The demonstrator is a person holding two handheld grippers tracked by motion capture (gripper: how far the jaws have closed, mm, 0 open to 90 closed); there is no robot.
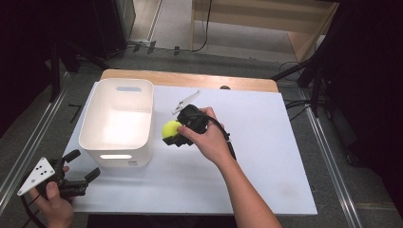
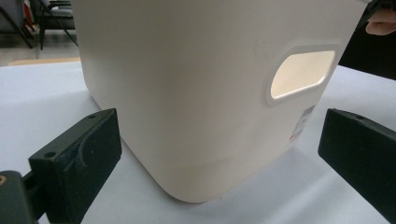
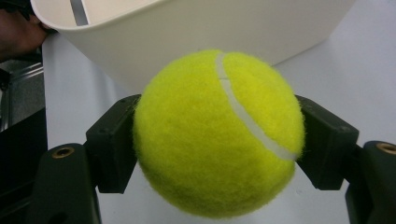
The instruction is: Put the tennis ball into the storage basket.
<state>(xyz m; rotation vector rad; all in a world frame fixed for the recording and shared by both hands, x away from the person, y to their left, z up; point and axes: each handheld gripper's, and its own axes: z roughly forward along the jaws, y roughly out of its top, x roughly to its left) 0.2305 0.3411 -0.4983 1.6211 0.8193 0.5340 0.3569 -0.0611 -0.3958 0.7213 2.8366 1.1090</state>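
Observation:
A yellow tennis ball (image 1: 170, 129) (image 3: 218, 133) is clamped between the jaws of my right gripper (image 1: 175, 134) (image 3: 218, 140), just right of the white plastic bin (image 1: 119, 122). The ball hangs slightly above the white board. The bin's rim (image 3: 93, 25) rises right behind the ball in the right gripper view. My left gripper (image 1: 83, 166) (image 2: 219, 149) rests at the table's front left corner, jaws wide apart, pointing at the bin's near wall (image 2: 196, 93) with its handle cut-out (image 2: 301, 74).
The white board (image 1: 266, 142) covers a wooden table; its right half is bare. Metal rails run along both sides on the floor. A wooden shelf unit (image 1: 266, 19) stands beyond the table.

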